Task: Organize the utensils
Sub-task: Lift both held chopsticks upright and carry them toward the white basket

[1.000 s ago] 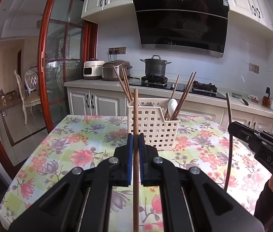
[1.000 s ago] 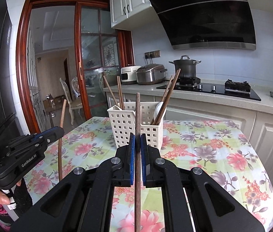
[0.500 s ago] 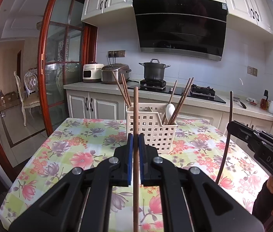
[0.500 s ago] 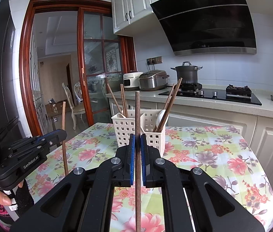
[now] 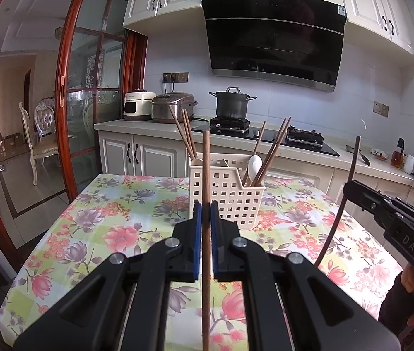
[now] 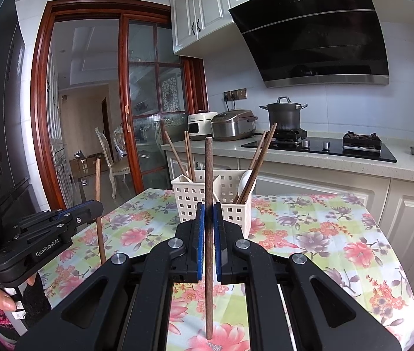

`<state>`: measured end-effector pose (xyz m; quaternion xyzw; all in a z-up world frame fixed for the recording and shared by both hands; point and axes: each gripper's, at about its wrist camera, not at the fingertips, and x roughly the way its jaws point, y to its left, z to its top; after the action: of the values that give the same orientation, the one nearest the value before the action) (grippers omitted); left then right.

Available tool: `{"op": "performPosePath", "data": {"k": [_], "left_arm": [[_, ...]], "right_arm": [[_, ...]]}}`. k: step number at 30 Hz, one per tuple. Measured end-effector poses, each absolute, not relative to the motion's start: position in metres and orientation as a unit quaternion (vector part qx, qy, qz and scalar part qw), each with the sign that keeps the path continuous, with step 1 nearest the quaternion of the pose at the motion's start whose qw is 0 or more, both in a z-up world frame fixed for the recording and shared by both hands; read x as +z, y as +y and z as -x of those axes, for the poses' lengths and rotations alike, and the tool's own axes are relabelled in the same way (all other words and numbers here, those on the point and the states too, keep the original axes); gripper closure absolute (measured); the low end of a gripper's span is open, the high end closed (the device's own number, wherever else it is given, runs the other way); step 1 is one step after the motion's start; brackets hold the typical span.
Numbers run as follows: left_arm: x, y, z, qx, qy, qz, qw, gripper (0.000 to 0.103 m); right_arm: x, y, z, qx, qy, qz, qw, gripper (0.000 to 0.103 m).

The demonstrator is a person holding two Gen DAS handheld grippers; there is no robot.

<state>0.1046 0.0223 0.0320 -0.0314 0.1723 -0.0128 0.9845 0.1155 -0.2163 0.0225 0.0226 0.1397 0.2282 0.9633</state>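
Distance is what has changed: over the last second both hand-held grippers have drawn back and risen a little, so the white slotted basket [image 5: 227, 197] sits farther off and smaller in both wrist views. The left hand-held gripper [image 5: 206, 213] is clamped on a brown chopstick [image 5: 206, 193] held upright, and the right hand-held gripper [image 6: 208, 216] is likewise closed on its own dark chopstick [image 6: 208, 187], also upright. Neither stick has been delivered, so my reading is that the pair is being lined up above the basket for a drop, not released yet.

In the basket, two chopsticks [image 5: 184, 134] lean in the left compartment, while several more stand with a white spoon [image 5: 254, 165] in the right one.

The surface [image 5: 113, 219] wears a floral cloth in pink, green and yellow, and the basket stands toward its far side. Beyond lie white cabinets, a black range hood, a dark pot [image 5: 232, 106] on the hob, two cookers on the far counter, and a red-framed glass door at the left.
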Motion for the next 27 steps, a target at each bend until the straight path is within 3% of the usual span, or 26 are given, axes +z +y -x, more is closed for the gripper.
{"op": "performPosePath", "data": {"k": [27], "left_arm": [[0.040, 0.023, -0.080, -0.023, 0.162, 0.031, 0.986, 0.097]], "right_arm": [[0.025, -0.216, -0.101, 0.238, 0.133, -0.010, 0.962, 0.097]]}}
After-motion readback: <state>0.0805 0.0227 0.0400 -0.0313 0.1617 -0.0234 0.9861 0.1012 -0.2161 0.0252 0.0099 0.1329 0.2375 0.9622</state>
